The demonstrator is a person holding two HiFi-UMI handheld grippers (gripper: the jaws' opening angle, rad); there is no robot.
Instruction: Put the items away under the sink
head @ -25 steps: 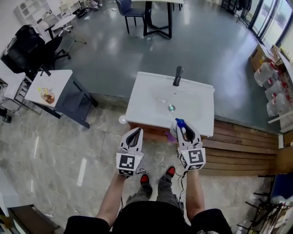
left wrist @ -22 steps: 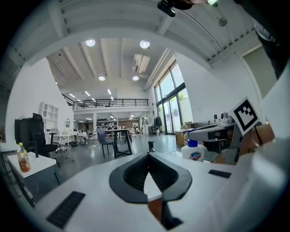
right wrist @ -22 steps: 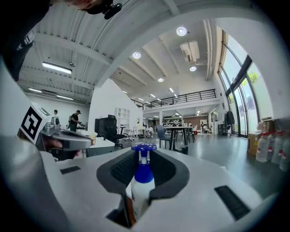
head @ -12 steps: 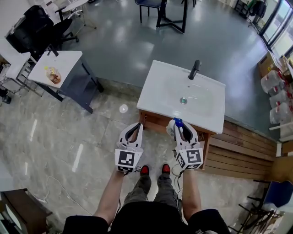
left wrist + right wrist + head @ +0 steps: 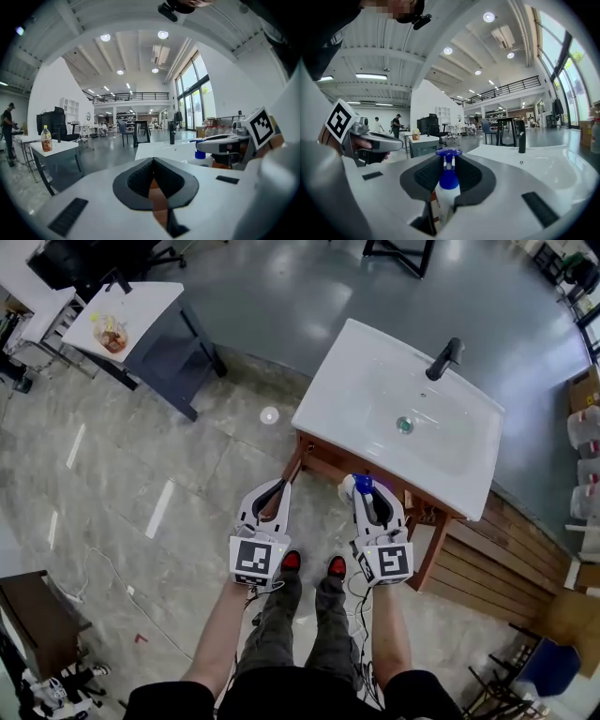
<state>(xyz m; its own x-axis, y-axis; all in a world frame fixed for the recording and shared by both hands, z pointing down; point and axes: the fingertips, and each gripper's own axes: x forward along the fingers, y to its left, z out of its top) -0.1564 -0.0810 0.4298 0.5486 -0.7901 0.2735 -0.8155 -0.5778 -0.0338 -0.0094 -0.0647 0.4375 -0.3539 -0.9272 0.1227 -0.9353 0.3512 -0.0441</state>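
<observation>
Right gripper (image 5: 375,497), mine: jaws narrow, pinching pump bottle (image 5: 360,487) — bottle upright, blue top up.
Left gripper (image 5: 279,491): jaws closed, nothing inside.
Wood cabinet (image 5: 323,457) under sink (image 5: 370,371) sits just above bottle in frame — right hand nearer, so I'd go forward and low.

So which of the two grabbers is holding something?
The right gripper: a white pump bottle with a blue top stands clamped between its jaws. The left gripper has its jaws together on nothing.
</observation>
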